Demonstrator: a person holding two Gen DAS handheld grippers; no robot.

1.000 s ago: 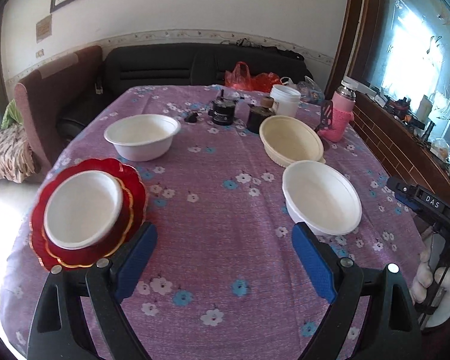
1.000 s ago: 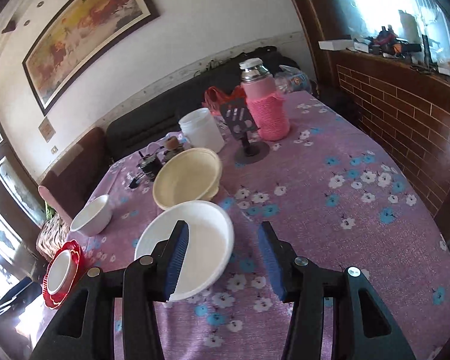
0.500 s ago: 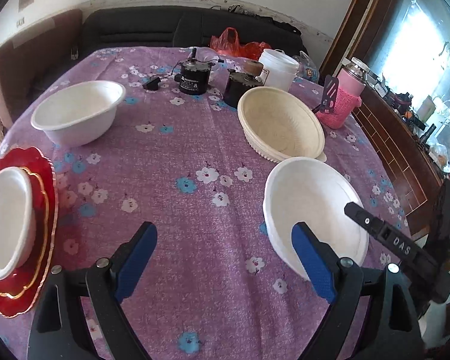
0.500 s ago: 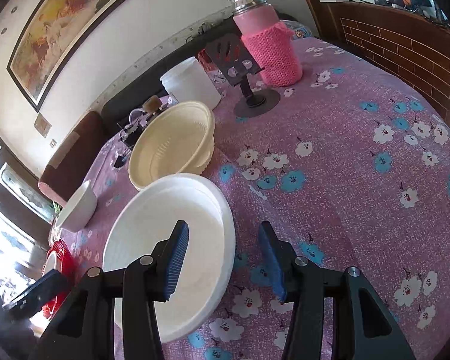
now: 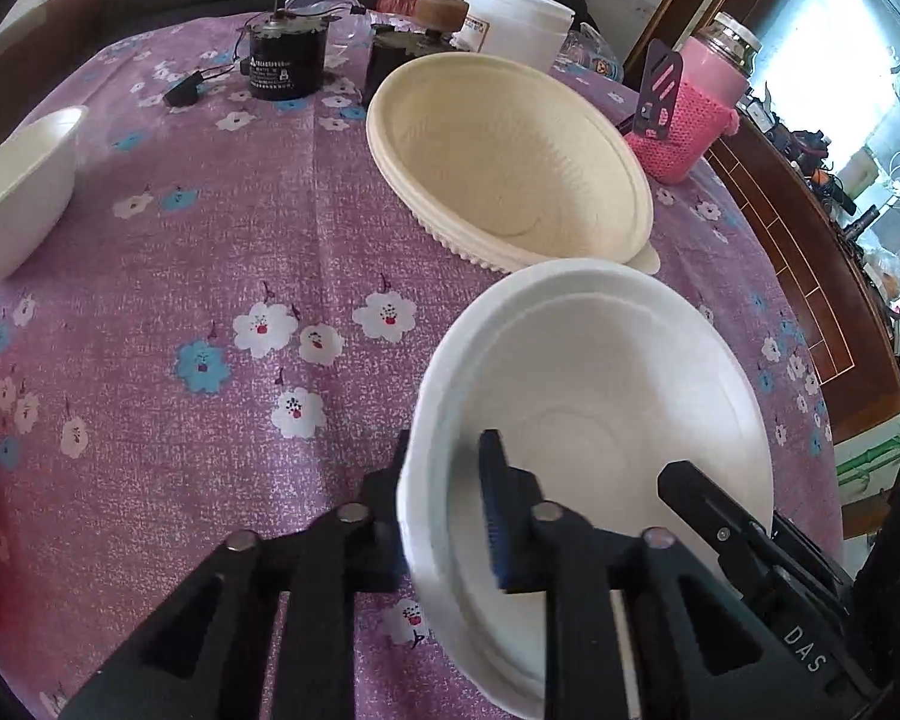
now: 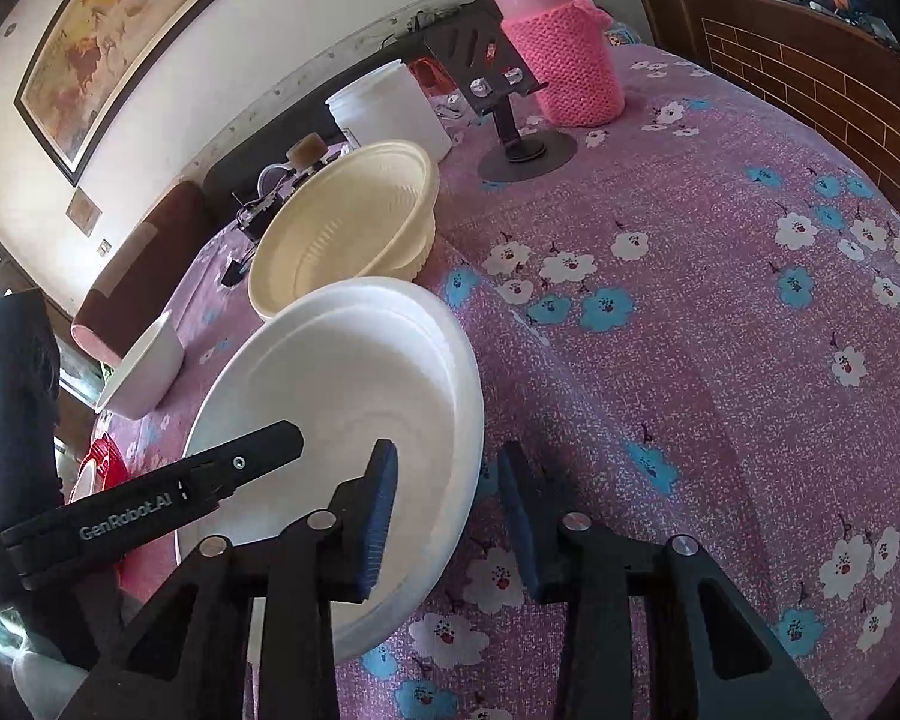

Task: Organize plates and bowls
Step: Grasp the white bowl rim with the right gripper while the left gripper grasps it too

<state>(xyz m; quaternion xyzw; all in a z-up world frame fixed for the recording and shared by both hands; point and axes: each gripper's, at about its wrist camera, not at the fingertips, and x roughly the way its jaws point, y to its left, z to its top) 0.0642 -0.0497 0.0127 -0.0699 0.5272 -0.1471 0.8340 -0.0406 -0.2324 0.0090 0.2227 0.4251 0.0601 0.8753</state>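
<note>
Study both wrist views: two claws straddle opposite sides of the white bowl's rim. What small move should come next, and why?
Probably finish closing the right claw, whose jaws are closing astride the white bowl rim without pressing it yet. The left claw already pinches the opposite rim, so only then would a level lift seem safe.

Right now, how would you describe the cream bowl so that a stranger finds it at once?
Look at the table with the purple flowered cloth. Near its far side, in front of the white tub and left of the pink knitted flask, stands the cream bowl. Unlike the smooth white bowl just in front of it, it is yellowish, with a ribbed outer wall.
</note>
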